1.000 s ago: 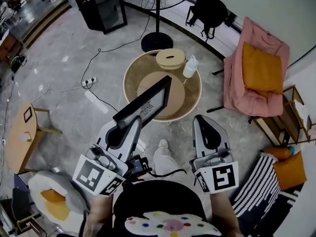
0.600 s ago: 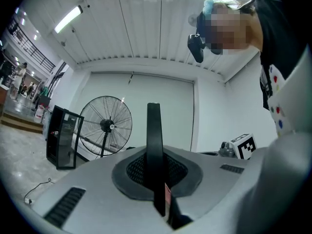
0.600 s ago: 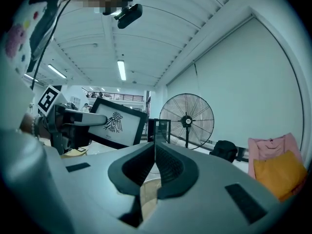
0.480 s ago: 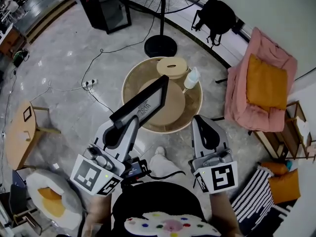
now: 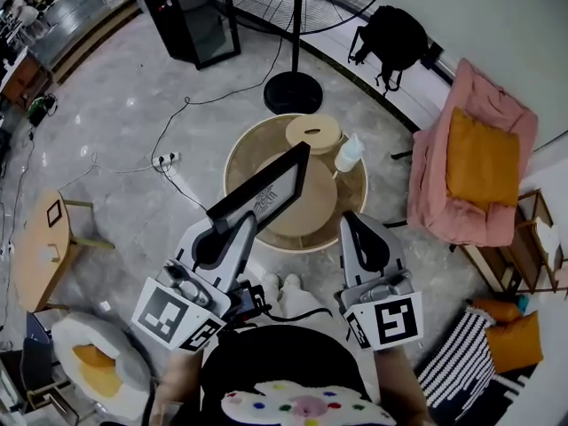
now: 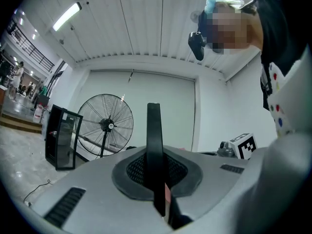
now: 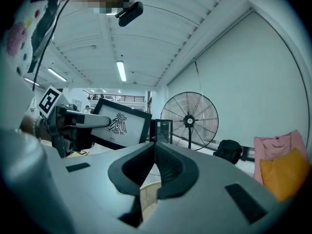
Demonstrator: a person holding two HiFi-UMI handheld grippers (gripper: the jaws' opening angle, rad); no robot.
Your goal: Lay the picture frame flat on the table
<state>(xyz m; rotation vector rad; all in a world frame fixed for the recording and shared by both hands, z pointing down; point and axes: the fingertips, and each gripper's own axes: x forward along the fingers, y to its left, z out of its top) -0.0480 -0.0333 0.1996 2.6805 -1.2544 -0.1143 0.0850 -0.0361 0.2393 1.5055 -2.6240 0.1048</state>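
Readable words or numbers: I find none in any view.
Left gripper (image 5: 232,223) cube: black-and-white square marker (image 5: 176,316), a pattern, no letters.
Right gripper (image 5: 352,217) cube: the same sort of square marker (image 5: 396,320), no letters.
Picture frame (image 7: 120,124) print: black bird emblem (image 7: 117,123); I see a small line beneath it, too fine to read.

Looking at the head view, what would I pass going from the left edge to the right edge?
small wooden side table → left gripper, shut on the picture frame → right gripper → pink armchair
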